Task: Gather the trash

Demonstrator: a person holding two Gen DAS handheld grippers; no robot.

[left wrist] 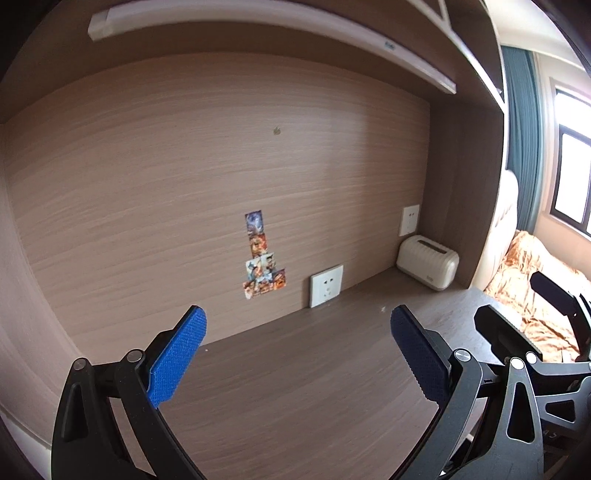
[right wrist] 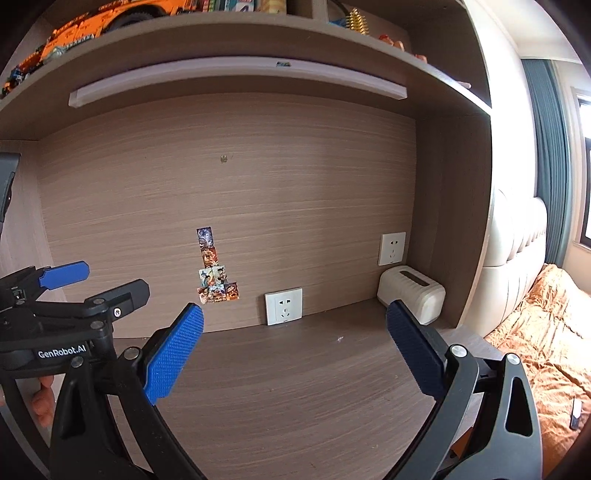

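Grippers hover wide open over a brown desk [right wrist: 295, 387], holding nothing.

The left gripper [left wrist: 297, 354] and right gripper [right wrist: 295, 350] each spread their blue pads above the wood-grain surface; a tiny white scrap [right wrist: 340, 338] lies at 12 o'clock, near the back panel. A cream ribbed box [right wrist: 412, 293] sits at 2 o'clock in the corner, wall sockets [right wrist: 283, 306] and picture stickers [right wrist: 216, 273] behind. An orange toy truck [right wrist: 110, 18] rests on the shelf overhead; an orange bedspread [right wrist: 546, 332] lies at 3 o'clock.

Desk [right wrist: 295, 387] dk brown woodgrain; back panel [right wrist: 295, 184] lighter tan grain; tissue box [right wrist: 412, 293] cream, ribbed; stickers [right wrist: 216, 275] multicolour; bedding [right wrist: 546, 332] orange.
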